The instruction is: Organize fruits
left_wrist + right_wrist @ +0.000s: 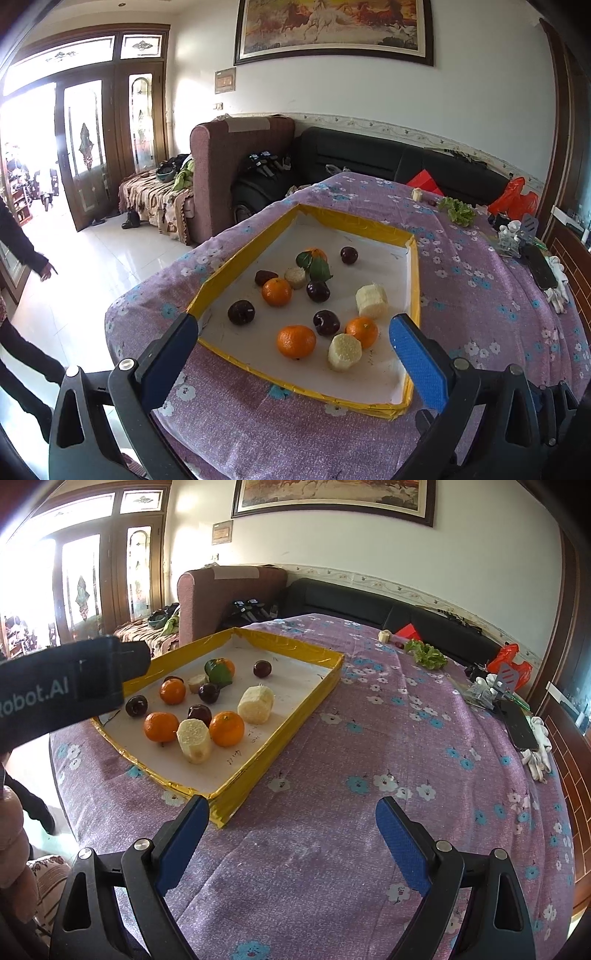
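The fruits lie loose in a shallow white tray [207, 291] with a yellow taped rim, which sits on a table under a purple flowered cloth [480, 295]. Inside are three bare oranges [296, 340], a fourth orange with green leaves [313, 258] toward the far end, several dark red fruits [241, 312] and three pale peeled chunks [372, 301], all mixed together with small gaps between them; one chunk [344, 351] rests just beside an orange at the near end. The left gripper [295, 343] hangs above the tray's near edge, its blue fingers spread wide and empty, framing the near fruits. The right gripper [291, 830] is over bare cloth to the right of the tray's near corner, likewise spread wide with nothing between its fingers. At the table's far right edge lie a lettuce leaf [426, 653], a red bag [511, 664], a phone [519, 725] and white gloves [539, 749].
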